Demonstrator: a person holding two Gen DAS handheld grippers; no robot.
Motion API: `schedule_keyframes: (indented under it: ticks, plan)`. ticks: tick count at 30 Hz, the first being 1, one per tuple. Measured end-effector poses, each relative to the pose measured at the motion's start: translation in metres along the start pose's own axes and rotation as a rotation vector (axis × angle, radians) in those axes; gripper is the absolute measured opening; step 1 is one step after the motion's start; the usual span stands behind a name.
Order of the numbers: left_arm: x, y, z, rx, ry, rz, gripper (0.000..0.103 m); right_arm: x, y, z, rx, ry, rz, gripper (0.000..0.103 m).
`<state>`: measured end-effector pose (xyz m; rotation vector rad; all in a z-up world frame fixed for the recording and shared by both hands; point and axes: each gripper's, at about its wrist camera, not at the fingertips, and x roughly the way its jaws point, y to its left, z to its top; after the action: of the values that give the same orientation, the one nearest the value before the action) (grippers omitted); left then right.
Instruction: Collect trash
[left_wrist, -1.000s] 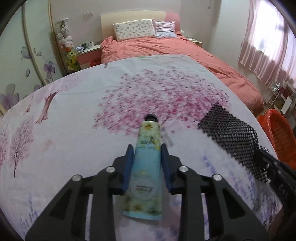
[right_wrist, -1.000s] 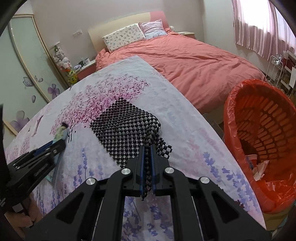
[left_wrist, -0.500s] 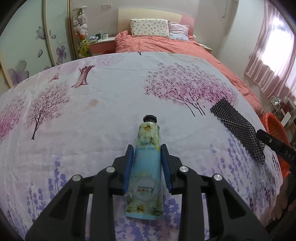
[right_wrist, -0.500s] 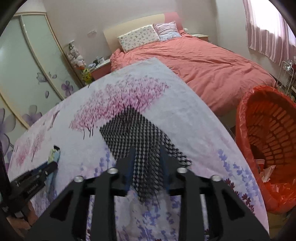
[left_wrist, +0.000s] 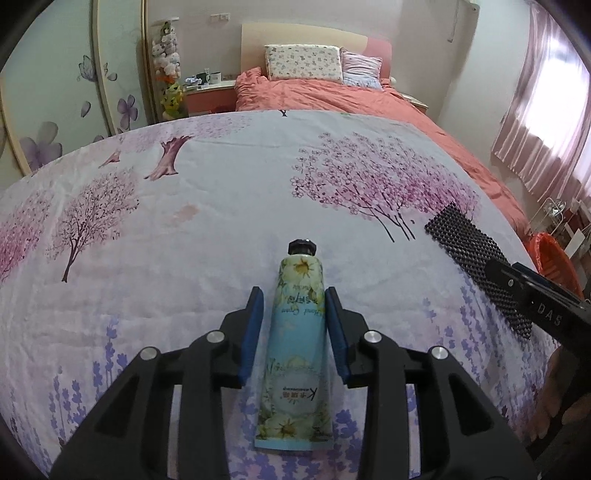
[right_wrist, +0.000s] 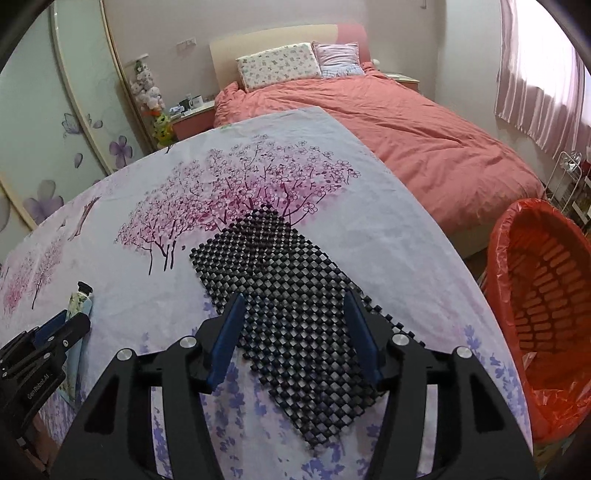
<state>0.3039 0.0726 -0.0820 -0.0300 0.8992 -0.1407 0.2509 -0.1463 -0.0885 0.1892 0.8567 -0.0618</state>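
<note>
A hand-cream tube (left_wrist: 299, 332) with a black cap and a blue-yellow flower print lies on the floral sheet (left_wrist: 221, 221). My left gripper (left_wrist: 293, 310) straddles it, and a gap shows between the left pad and the tube. The same tube (right_wrist: 79, 299) shows in the right wrist view beside the left gripper (right_wrist: 62, 328). A black mesh mat (right_wrist: 288, 295) lies flat on the sheet. My right gripper (right_wrist: 293, 325) hangs over it with jaws opening, pads clear of it. In the left wrist view the mat (left_wrist: 469, 251) is at the right.
A red-lined orange bin (right_wrist: 546, 295) stands on the floor off the sheet's right edge, with scraps at its bottom. Beyond lie a coral duvet (right_wrist: 424, 129) and pillows. A nightstand (left_wrist: 210, 92) and flowered wardrobe doors (left_wrist: 55, 92) are at the left, and curtains (right_wrist: 535, 74) at the right.
The right gripper was shut on the mesh mat's edge; its jaws have spread and the mat lies flat. The left jaws eased off the tube, and the left view swung left across the sheet.
</note>
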Motion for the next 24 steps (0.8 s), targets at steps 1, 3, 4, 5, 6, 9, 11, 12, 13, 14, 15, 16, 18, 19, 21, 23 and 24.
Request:
schedule_keyframes:
  ticks: [1,3,4,5,6,9,11,12,13,14,15,16,18,19,21,23,24]
  plan:
    - [0.000,0.001,0.000,-0.003,0.000,-0.003,0.035,0.000,0.000,0.000,-0.001,0.000,-0.001,0.057]
    - [0.000,0.001,0.000,-0.006,0.000,-0.001,0.035,0.000,0.000,0.000,-0.005,0.002,-0.007,0.057]
    - [0.000,0.001,0.000,-0.008,0.000,0.000,0.035,0.000,0.001,0.000,-0.007,0.003,-0.010,0.057]
    - [0.000,0.002,-0.001,-0.012,0.000,0.000,0.035,0.000,0.002,0.000,-0.010,0.004,-0.014,0.057]
    - [0.000,0.002,-0.001,-0.014,-0.001,-0.003,0.035,0.000,0.002,0.000,-0.012,0.005,-0.017,0.057]
    - [-0.001,0.004,-0.001,-0.023,-0.002,-0.011,0.035,0.001,0.003,0.001,-0.015,0.007,-0.020,0.057]
    - [-0.001,0.005,-0.001,-0.028,-0.002,-0.013,0.035,0.001,0.003,0.001,-0.012,0.006,-0.016,0.058]
    - [-0.001,0.006,-0.001,-0.030,-0.003,-0.014,0.035,0.001,0.003,0.001,-0.010,0.006,-0.014,0.058]
    - [-0.001,0.006,-0.001,-0.030,-0.003,-0.014,0.035,0.001,0.003,0.001,-0.008,0.006,-0.010,0.058]
    - [-0.001,0.006,-0.001,-0.030,-0.003,-0.014,0.035,0.001,0.003,0.001,-0.008,0.006,-0.009,0.058]
    - [-0.001,0.006,-0.001,-0.030,-0.003,-0.015,0.035,0.001,0.003,0.001,-0.009,0.006,-0.009,0.059]
    - [-0.001,0.006,-0.001,-0.031,-0.003,-0.015,0.035,0.001,0.003,0.001,-0.011,0.007,-0.009,0.059]
    - [-0.001,0.006,-0.001,-0.032,-0.003,-0.017,0.035,0.001,0.005,0.000,-0.021,0.011,-0.007,0.063]
    - [-0.002,0.007,-0.001,-0.035,-0.003,-0.022,0.035,0.002,0.006,0.000,-0.027,0.012,-0.010,0.064]
    - [-0.002,0.009,-0.001,-0.044,-0.005,-0.032,0.035,0.002,0.007,0.000,-0.030,0.013,-0.012,0.064]
    - [-0.002,0.011,-0.001,-0.055,-0.006,-0.045,0.035,0.002,0.006,0.000,-0.026,0.012,-0.007,0.064]
    - [-0.003,0.012,-0.001,-0.057,-0.007,-0.048,0.035,0.001,0.006,0.000,-0.021,0.011,-0.001,0.064]
